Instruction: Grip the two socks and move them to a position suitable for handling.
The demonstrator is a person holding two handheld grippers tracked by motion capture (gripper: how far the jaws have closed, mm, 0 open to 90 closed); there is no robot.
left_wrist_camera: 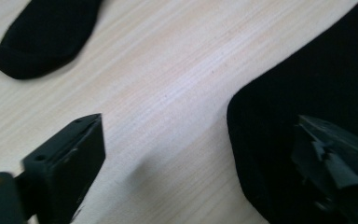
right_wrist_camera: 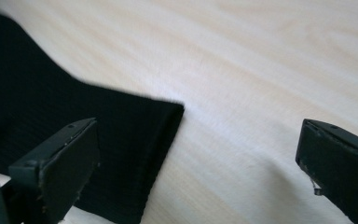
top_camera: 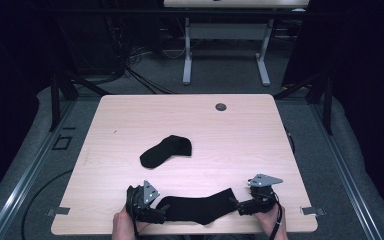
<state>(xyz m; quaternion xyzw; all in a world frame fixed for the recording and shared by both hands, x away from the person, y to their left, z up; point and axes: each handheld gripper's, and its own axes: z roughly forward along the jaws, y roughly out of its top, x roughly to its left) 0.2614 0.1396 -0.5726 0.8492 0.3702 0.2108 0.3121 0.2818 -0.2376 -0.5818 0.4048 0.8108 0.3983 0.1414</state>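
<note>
Nearest you, at the front edge of the surface (top_camera: 130, 120), a black sock (top_camera: 200, 207) lies flat between your 2 grippers, its rounded toe end toward your left gripper (top_camera: 152, 214) and its open cuff end toward your right gripper (top_camera: 245, 206). Both sets of jaws stand wide apart and hold nothing. In the left gripper view, 1 jaw sits over the toe end of the sock (left_wrist_camera: 307, 116) and the other over bare wood, so the sock's edge runs between them. In the right gripper view, the cuff corner (right_wrist_camera: 165, 116) lies between the jaws, nearer the left one. A second sock (top_camera: 166, 150) rests farther back, near the middle of the surface, well apart from the first. If you close now, the risk on the left is a thin bite: the jaws straddle only the rim of the toe, and a shallow pinch could slip free as you lift. On the right, the cuff has 2 layers, and pressing down too lightly could catch just the top layer, letting the sock open or twist. Closing 1 side ahead of the other could also drag the sock off the front edge.
</note>
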